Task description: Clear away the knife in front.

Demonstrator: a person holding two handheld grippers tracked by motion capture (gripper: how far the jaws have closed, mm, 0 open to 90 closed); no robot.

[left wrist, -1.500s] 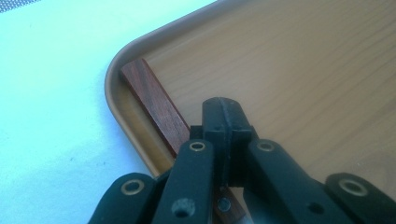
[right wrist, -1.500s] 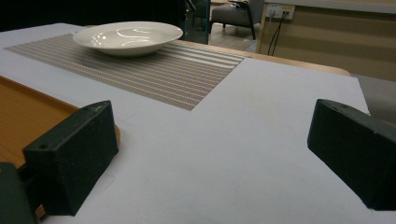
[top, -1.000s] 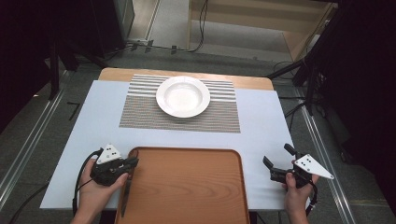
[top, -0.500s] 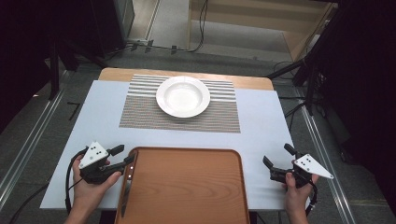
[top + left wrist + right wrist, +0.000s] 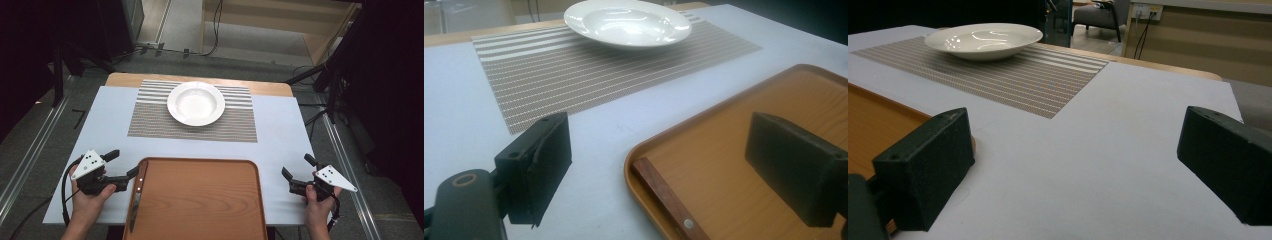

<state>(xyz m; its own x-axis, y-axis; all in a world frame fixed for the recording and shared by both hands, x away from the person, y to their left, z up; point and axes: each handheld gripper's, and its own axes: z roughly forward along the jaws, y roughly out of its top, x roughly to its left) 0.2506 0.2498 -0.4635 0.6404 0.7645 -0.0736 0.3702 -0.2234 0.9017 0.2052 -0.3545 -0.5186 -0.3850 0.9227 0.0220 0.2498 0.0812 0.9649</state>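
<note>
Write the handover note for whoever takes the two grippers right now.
Left gripper: jaws open, holding nothing, at the left rim of the tray, straddling the knife handle there.
Right gripper: jaws open, holding nothing, on the table right of the tray.
Knife lies along the tray's left edge. Plate sits on the striped mat.
Nothing picked up yet; probably grasp the knife next.

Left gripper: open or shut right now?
Open. The left gripper has its fingers spread wide on either side of the knife handle at the tray edge.
</note>
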